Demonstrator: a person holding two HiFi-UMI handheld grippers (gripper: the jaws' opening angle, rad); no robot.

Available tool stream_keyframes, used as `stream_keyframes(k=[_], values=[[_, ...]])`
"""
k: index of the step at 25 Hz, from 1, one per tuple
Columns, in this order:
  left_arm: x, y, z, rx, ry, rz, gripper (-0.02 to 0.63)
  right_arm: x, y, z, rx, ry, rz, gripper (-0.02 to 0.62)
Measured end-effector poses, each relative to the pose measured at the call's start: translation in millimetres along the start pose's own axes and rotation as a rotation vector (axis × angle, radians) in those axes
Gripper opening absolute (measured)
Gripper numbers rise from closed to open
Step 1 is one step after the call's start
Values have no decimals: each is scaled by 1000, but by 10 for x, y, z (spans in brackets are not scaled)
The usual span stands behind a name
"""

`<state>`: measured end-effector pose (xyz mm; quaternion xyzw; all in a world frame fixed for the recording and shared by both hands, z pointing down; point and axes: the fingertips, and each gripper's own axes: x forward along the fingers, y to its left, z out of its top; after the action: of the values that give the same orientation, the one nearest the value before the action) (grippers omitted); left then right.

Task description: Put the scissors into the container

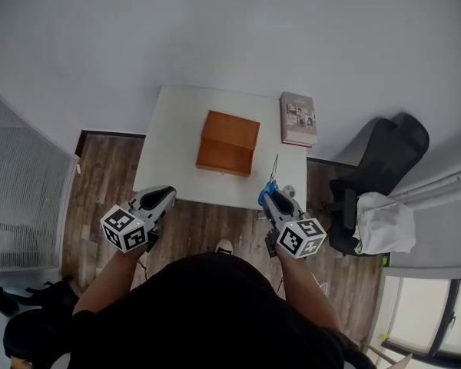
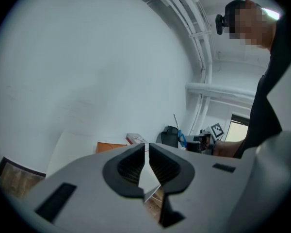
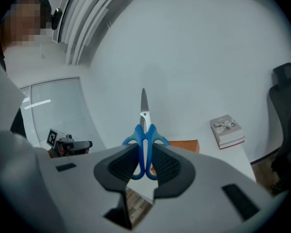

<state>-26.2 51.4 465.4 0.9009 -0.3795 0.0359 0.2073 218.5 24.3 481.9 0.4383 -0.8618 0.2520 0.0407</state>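
Note:
The scissors (image 3: 144,130) have blue handles and closed steel blades that point up and away. My right gripper (image 3: 145,161) is shut on their handles. In the head view this gripper (image 1: 272,198) hovers at the white table's near right edge, with the scissors (image 1: 271,183) sticking out over the tabletop. The container (image 1: 227,143) is an open orange-brown box in the middle of the table, up and left of the scissors' tip. My left gripper (image 1: 161,198) is held at the near left edge of the table. Its jaws (image 2: 147,161) are shut with nothing between them.
A book (image 1: 298,118) lies at the far right corner of the white table (image 1: 177,137). A black office chair (image 1: 384,167) with a white cloth (image 1: 384,221) stands to the right. Wooden floor surrounds the table, and a white wall is behind it.

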Motion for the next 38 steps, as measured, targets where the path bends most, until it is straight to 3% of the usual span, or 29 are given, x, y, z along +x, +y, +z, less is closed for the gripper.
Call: stream_keyframes(k=[15,25,38], values=[[370,178,122,-36,-20,139,19,405,-508,231,-7,45,103,87],[741,146,209,-31,-13,119,11,450,-724,338,-5,47,115,87],[955,532,268,-49,17,56,9,614,-767,441,6,35,34,87]])
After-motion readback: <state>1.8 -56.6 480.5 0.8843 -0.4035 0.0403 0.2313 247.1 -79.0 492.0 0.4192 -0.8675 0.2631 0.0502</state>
